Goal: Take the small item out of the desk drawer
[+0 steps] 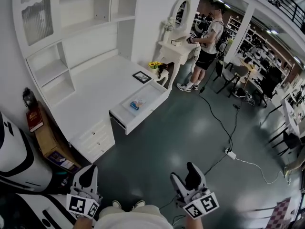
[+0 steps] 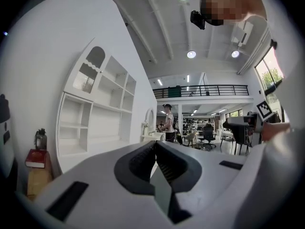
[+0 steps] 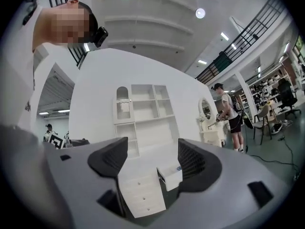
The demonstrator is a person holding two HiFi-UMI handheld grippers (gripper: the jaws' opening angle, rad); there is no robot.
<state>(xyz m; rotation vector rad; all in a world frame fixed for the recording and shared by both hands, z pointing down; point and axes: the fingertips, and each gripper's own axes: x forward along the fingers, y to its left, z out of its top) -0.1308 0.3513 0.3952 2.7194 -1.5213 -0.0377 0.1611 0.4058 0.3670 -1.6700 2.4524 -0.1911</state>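
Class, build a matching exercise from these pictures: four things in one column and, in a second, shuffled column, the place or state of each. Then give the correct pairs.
Column one
1. desk drawer
2. picture frame
3. red book
4. left gripper

Column two
A. jaws together
B. lying on the desktop
C. pulled open, with the small item inside
D. resting on a cardboard box

Pairs: 1-C, 2-B, 3-D, 4-A
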